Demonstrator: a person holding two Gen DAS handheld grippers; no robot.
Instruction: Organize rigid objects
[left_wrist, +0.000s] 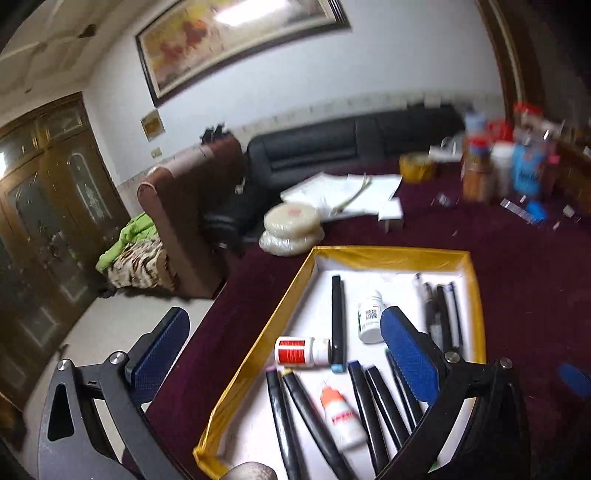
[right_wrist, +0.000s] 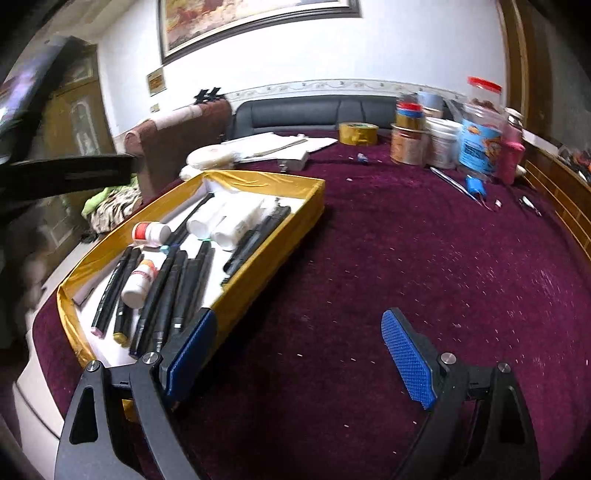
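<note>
We are working over a table draped in deep maroon velvet cloth (right_wrist: 388, 258), with a dark sofa and a framed painting behind it. The gold-edged tray (right_wrist: 258, 288) is sitting at the table's left side, and it is holding what we are organizing: a row of black marker pens (left_wrist: 373, 406) lying side by side, a longer black marker (left_wrist: 337, 325) set apart, a bundle of thinner pens (left_wrist: 443, 317) along the far wall, and three small bottles: one with a red label (left_wrist: 301, 350) on its side, one white with a green-edged label (left_wrist: 370, 317), and one orange-capped (left_wrist: 338, 417) resting across the markers. All of these are looking light and stiff; the markers and bottles are round and smooth (so they are likely rolling or slipping under a careless pinch), and we are judging the middle of the barrel or the bottle's body the safest hold. The left gripper (left_wrist: 284, 350) is hanging above the tray, jaws apart and empty. The right gripper (right_wrist: 299, 358) is resting over bare cloth just beside the tray's near corner, jaws wide apart, holding nothing. Jars and tubs (right_wrist: 443, 144) are crowding the far right corner, contents unclear.
</note>
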